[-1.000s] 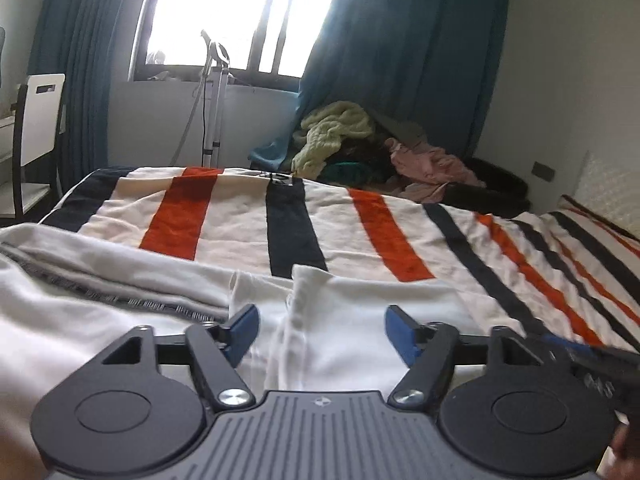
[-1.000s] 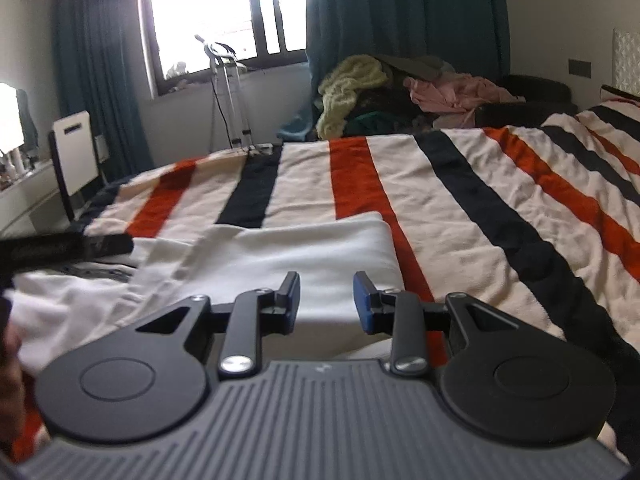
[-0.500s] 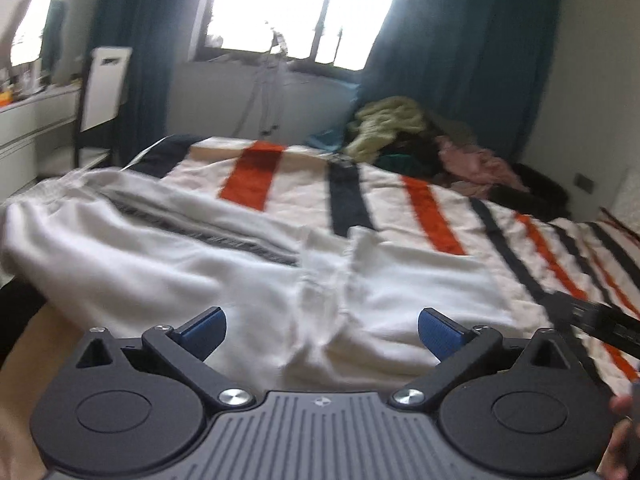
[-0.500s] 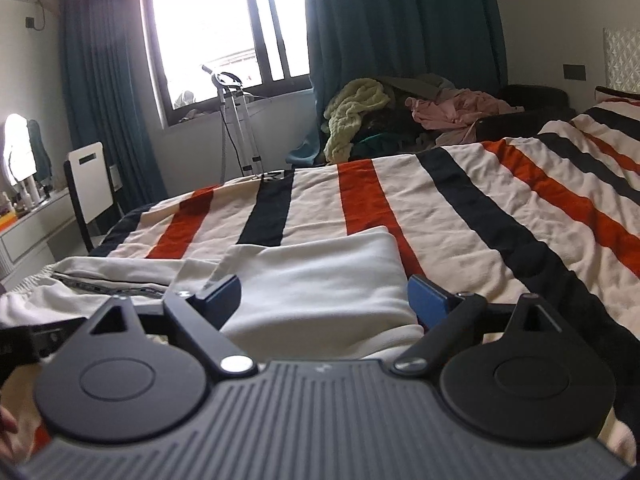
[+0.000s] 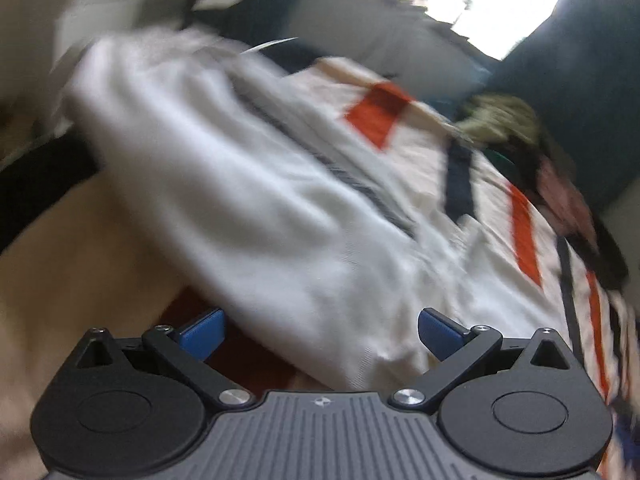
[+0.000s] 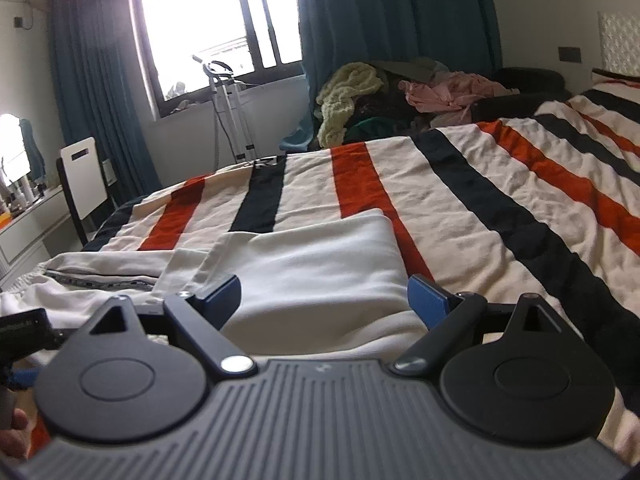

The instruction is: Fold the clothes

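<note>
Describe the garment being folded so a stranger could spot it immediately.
Start at the bed with the cream blanket striped in orange and black. On its near edge, just beyond the right gripper, lies the plain white cloth garment, partly folded. Unlike the heap of yellow-green and pink laundry behind the bed, it lies flat and has no stripes.

Both tools look alike. The left gripper [image 5: 319,334] has a grey ribbed body with a small round logo at its front edge, flanked by two black round housings, each with a raised disc on top and a triangular cut-out ahead of it. Black link arms pivot on silver screws and carry blue ribbed fingers [image 5: 201,334]. The right gripper [image 6: 324,300] shows the same grey ribs, black discs, silver screws and blue fingers [image 6: 426,300]. A bit of bare skin [image 6: 14,432] shows at the right view's lower left edge.
</note>
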